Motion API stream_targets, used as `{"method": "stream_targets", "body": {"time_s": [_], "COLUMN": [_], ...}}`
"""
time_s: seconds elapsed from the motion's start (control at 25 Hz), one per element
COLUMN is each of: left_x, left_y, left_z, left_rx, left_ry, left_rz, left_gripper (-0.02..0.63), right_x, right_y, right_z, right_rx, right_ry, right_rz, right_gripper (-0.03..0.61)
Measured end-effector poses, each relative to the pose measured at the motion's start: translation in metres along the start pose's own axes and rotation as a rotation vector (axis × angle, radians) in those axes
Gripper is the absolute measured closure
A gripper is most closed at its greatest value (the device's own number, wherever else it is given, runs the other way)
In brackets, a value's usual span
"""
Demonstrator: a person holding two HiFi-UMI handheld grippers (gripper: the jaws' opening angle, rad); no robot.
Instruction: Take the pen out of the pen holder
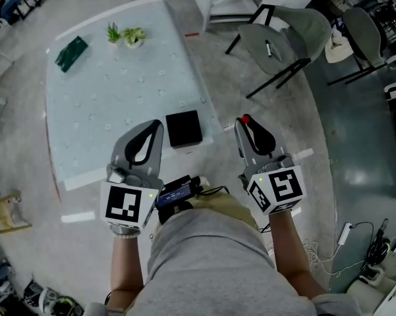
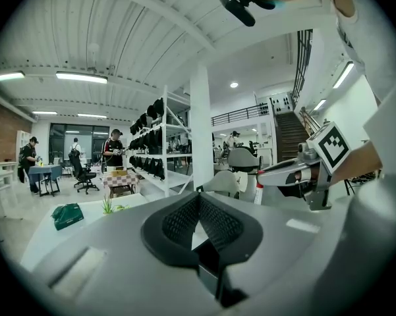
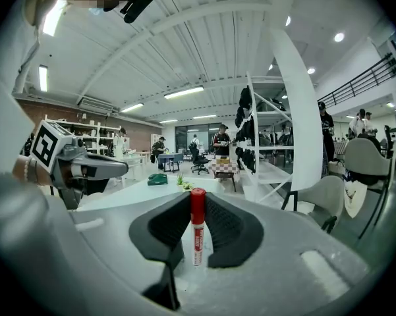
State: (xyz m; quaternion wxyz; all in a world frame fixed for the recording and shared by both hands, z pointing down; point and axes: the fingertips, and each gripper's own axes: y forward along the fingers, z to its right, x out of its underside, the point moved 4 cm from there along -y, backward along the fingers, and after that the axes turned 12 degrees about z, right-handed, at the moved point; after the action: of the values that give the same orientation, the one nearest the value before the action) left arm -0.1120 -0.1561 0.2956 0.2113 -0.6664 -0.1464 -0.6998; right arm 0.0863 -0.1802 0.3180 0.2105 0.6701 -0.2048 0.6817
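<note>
Right tool (image 1: 246,125) grips the pen (image 3: 197,226) upright, probably as drawn from the pen holder (image 1: 184,128), now at its 9 o'clock on the worktop (image 1: 105,97). Left tool (image 1: 155,128) is closed and empty.

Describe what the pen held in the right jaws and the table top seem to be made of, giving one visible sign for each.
The pen is probably plastic: it has a smooth, glossy red cap and a white printed barrel. The table top looks like frosted glass or pale plastic. It is flat and lightly shiny with faint spots, and which material it is stays open.
</note>
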Motion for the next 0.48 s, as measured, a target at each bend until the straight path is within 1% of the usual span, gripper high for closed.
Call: {"method": "stream_targets", "body": {"time_s": [0.48], "left_x": [0.0008], "left_y": [-0.0013], "left_z": [0.0005], "left_rx": [-0.003], "left_ry": [0.016], "left_rz": [-0.005], "left_gripper": [0.614], "right_x": [0.0036], "right_y": [0.0030], "right_z": [0.0016], "right_rx": [-0.011], "right_ry": [-0.007], "right_rz": [-0.007], "right_gripper": [0.515]}}
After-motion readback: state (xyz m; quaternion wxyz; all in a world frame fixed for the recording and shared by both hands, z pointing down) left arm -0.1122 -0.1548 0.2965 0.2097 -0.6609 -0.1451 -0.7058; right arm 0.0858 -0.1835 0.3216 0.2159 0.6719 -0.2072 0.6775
